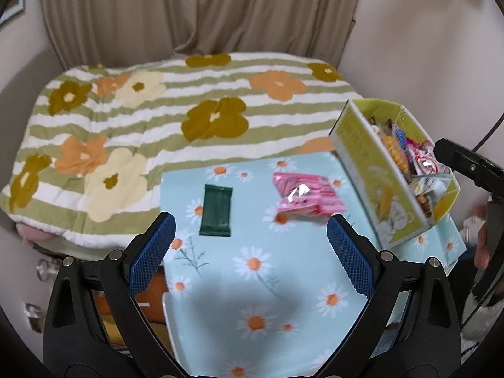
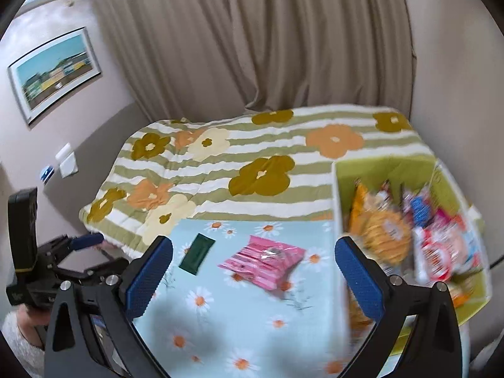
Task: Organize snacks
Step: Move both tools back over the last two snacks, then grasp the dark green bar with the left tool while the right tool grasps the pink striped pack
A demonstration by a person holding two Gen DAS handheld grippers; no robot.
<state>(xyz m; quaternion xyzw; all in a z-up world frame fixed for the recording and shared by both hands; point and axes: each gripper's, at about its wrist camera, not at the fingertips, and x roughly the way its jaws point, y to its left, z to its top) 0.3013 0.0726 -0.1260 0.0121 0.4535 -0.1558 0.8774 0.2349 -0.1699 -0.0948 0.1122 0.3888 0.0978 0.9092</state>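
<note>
A pink snack packet (image 1: 307,198) (image 2: 263,260) and a dark green snack bar (image 1: 217,209) (image 2: 197,253) lie on the light blue daisy-print table (image 1: 267,283) (image 2: 220,315). A yellow-green box (image 1: 375,182) (image 2: 393,170) full of several snack packets stands at the table's right. My left gripper (image 1: 250,245) is open and empty, hovering above the table just in front of the two snacks; it also shows in the right wrist view (image 2: 94,247). My right gripper (image 2: 253,267) is open and empty, above the pink packet, next to the box.
A bed with a striped flower-print quilt (image 1: 157,119) (image 2: 252,163) lies beyond the table. Beige curtains (image 2: 252,47) hang behind it. A framed picture (image 2: 53,72) hangs on the left wall. The right gripper's body (image 1: 469,163) shows at the right edge.
</note>
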